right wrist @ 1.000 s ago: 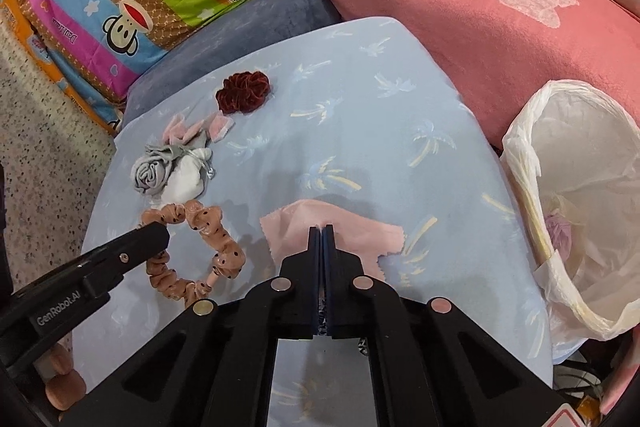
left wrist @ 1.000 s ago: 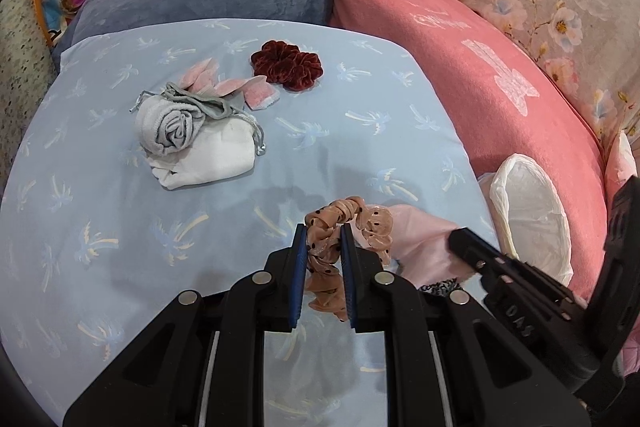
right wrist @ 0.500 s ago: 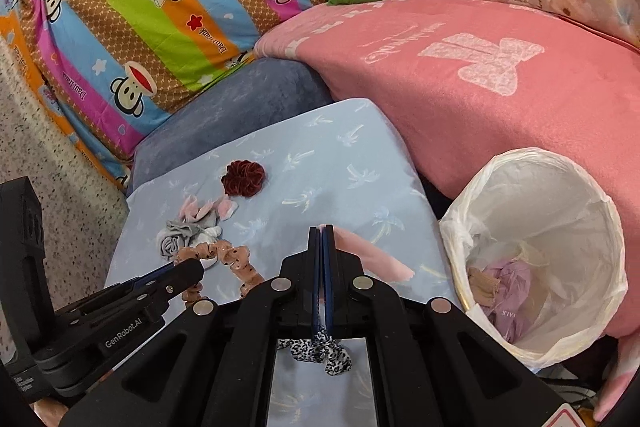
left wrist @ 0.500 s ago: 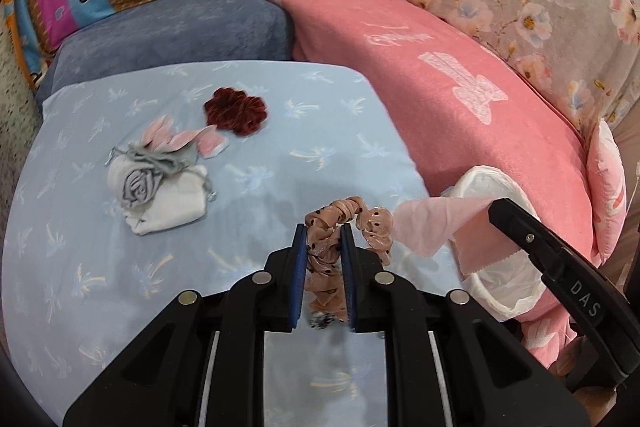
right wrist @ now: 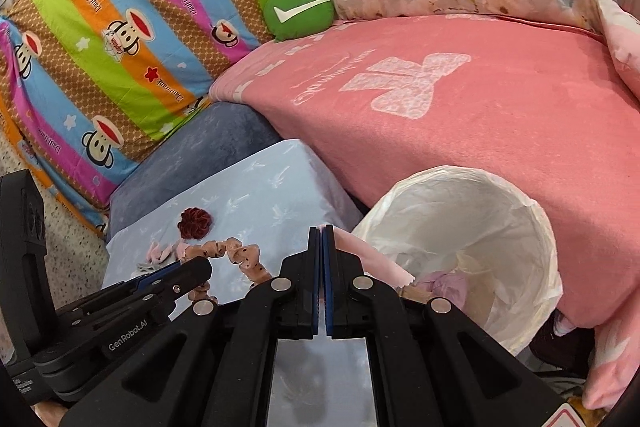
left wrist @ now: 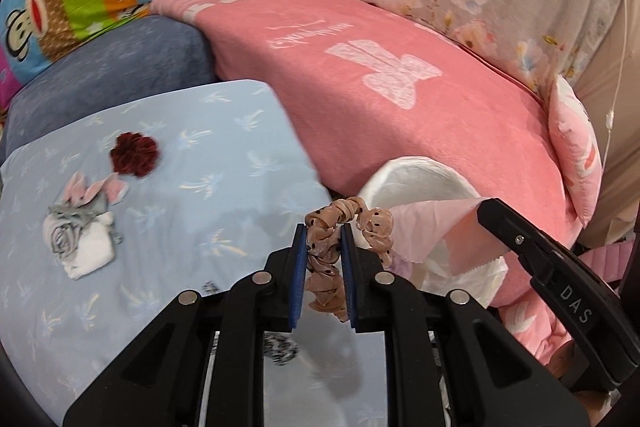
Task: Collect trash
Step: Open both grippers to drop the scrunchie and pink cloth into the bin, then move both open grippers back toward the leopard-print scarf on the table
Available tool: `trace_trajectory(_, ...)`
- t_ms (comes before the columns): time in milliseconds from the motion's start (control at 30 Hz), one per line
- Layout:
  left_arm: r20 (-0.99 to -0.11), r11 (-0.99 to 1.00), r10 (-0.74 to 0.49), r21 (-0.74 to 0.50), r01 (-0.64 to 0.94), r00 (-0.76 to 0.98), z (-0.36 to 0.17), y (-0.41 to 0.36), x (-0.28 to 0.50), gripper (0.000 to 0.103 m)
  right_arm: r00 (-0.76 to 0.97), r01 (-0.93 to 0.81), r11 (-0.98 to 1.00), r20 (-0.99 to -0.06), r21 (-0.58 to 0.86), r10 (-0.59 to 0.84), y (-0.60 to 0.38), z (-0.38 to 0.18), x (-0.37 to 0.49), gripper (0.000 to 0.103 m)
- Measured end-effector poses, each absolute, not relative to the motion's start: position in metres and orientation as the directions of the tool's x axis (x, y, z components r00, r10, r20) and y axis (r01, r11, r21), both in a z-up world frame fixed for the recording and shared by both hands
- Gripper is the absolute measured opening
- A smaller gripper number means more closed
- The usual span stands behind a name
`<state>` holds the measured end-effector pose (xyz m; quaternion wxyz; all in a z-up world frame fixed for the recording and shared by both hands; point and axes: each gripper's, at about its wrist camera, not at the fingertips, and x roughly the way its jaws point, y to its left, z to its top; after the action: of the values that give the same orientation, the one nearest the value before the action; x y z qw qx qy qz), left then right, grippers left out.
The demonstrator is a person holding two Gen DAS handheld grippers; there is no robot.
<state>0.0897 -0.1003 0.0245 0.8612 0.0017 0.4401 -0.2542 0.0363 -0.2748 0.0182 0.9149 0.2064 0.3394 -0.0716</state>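
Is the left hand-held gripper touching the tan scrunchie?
Touching. The left wrist view shows the left hand-held gripper with its blue pads pressed against both sides of the tan scrunchie.

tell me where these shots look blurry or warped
Left wrist view: the dark red scrunchie and blue sheet are motion-smeared, the left claw stays sharp. Right wrist view: crisper, but fisheye bends the pink blanket; dark corner vignetting in both.

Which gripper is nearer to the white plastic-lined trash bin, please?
Right. The right gripper holds pink cloth at the white plastic-lined trash bin; the left gripper is farther back.
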Motion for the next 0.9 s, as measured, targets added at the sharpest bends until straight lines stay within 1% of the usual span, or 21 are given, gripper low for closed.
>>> trace_trajectory(333, -0.767, 0.813, -0.496, -0.245, 0.529, 0.408, 0.015, -0.159, 0.085, 0.018, 0.748, 0.367, 0.873, -0.660, 0.322, -0.071, -0.326, 0.010, 0.013, 0.002)
trace_trajectory(367, -0.767, 0.810, -0.499, -0.249, 0.531, 0.402, 0.014, -0.163, 0.084, 0.020, 0.746, 0.371, 0.872, -0.661, 0.319, -0.076, -0.328, 0.009, 0.012, 0.002)
trace_trajectory(433, -0.767, 0.802, -0.511, -0.265, 0.535, 0.387, 0.012, -0.170, 0.084, 0.030, 0.744, 0.382, 0.870, -0.662, 0.313, -0.088, -0.332, 0.007, 0.010, 0.003)
trace_trajectory(467, -0.766, 0.801, -0.515, -0.269, 0.535, 0.386, 0.012, -0.172, 0.084, 0.039, 0.745, 0.385, 0.868, -0.661, 0.314, -0.091, -0.334, 0.007, 0.008, 0.006)
trace_trajectory(500, -0.763, 0.804, -0.512, -0.265, 0.532, 0.394, 0.012, -0.173, 0.083, 0.053, 0.747, 0.390, 0.866, -0.657, 0.314, -0.098, -0.336, 0.007, 0.007, 0.007)
trace_trajectory(567, -0.753, 0.813, -0.505, -0.249, 0.527, 0.423, 0.013, -0.174, 0.080, 0.065, 0.746, 0.397, 0.862, -0.658, 0.314, -0.104, -0.340, 0.006, 0.007, 0.008)
trace_trajectory(600, -0.749, 0.814, -0.502, -0.241, 0.528, 0.432, 0.014, -0.175, 0.080, 0.068, 0.745, 0.399, 0.861, -0.659, 0.317, -0.103, -0.341, 0.005, 0.007, 0.009)
trace_trajectory(633, -0.750, 0.817, -0.496, -0.233, 0.528, 0.437, 0.014, -0.177, 0.079, 0.069, 0.744, 0.402, 0.859, -0.660, 0.317, -0.105, -0.342, 0.004, 0.007, 0.012)
trace_trajectory(667, -0.751, 0.818, -0.493, -0.229, 0.528, 0.438, 0.013, -0.178, 0.079, 0.069, 0.743, 0.405, 0.857, -0.661, 0.318, -0.105, -0.343, 0.003, 0.007, 0.014)
trace_trajectory(800, -0.756, 0.828, -0.482, -0.226, 0.513, 0.444, 0.011, -0.174, 0.081, 0.069, 0.743, 0.398, 0.859, -0.663, 0.322, -0.096, -0.342, 0.002, 0.008, 0.015)
trace_trajectory(900, -0.759, 0.837, -0.473, -0.228, 0.498, 0.447, 0.008, -0.169, 0.083, 0.069, 0.742, 0.392, 0.862, -0.664, 0.322, -0.089, -0.338, 0.001, 0.009, 0.019)
